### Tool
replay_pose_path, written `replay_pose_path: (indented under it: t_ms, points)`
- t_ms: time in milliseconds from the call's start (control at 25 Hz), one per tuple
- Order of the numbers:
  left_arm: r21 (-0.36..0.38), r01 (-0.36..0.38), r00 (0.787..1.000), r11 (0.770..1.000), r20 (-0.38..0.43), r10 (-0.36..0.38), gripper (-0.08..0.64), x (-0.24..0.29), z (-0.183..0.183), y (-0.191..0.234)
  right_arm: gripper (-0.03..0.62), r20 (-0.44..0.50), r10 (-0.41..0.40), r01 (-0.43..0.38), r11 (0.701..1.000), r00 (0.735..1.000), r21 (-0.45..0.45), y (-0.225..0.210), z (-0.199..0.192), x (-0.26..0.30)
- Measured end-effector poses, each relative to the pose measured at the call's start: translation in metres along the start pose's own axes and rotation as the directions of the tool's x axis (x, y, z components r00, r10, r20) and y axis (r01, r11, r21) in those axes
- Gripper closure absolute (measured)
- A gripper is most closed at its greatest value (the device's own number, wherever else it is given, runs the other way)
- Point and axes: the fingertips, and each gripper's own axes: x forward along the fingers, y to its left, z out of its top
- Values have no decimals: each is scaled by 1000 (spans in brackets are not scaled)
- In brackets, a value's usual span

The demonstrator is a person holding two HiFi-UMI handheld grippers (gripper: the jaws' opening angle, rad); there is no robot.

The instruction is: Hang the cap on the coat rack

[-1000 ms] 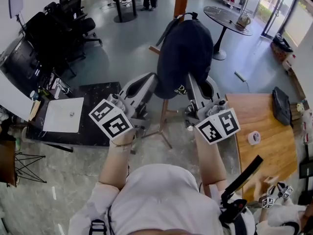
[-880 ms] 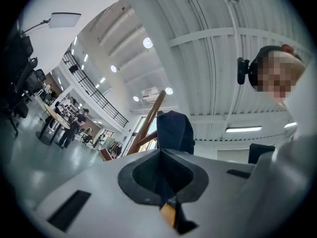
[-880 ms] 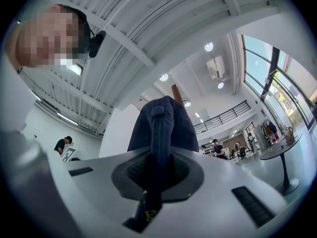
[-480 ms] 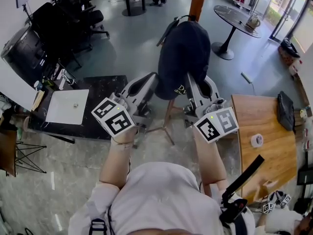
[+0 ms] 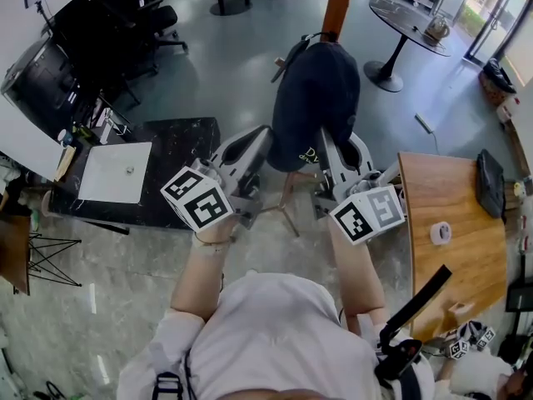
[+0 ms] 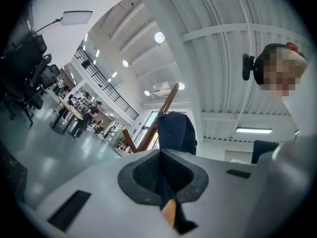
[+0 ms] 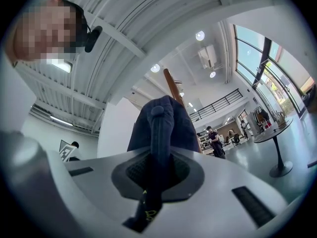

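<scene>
Head view: you held the dark navy cap (image 5: 315,98) up at arm's length with both grippers, over the top of the wooden coat rack (image 5: 287,205). One peg of the rack poked out just left of the cap's crown; its post and spread legs showed below the cap's lower edge. Whether the cap rested on a peg could not be told.

Left gripper (image 5: 265,140): your jaws were closed on the cap's left lower edge. In the left gripper view the jaws (image 6: 161,175) pinched a thin fold of navy fabric, with the cap (image 6: 176,132) rising beyond them and a slanted rack post (image 6: 166,103) behind it.

Right gripper (image 5: 326,144): jaws clamped on the cap's right lower edge. In the right gripper view (image 7: 157,170) a thick ridge of the cap (image 7: 158,125) ran down between them.

At your right stood a wooden table (image 5: 454,265) carrying a tape roll (image 5: 440,232) and a dark pouch (image 5: 490,182).
</scene>
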Motion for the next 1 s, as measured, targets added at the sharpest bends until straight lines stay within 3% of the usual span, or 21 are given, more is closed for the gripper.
replay_pose_path:
  t_ms: [1000]
  points:
    - [-97,-32,996,995,-89,23,551,-12,-62,9,555,-46,-42,42,999,998,7,-4,-49,-20]
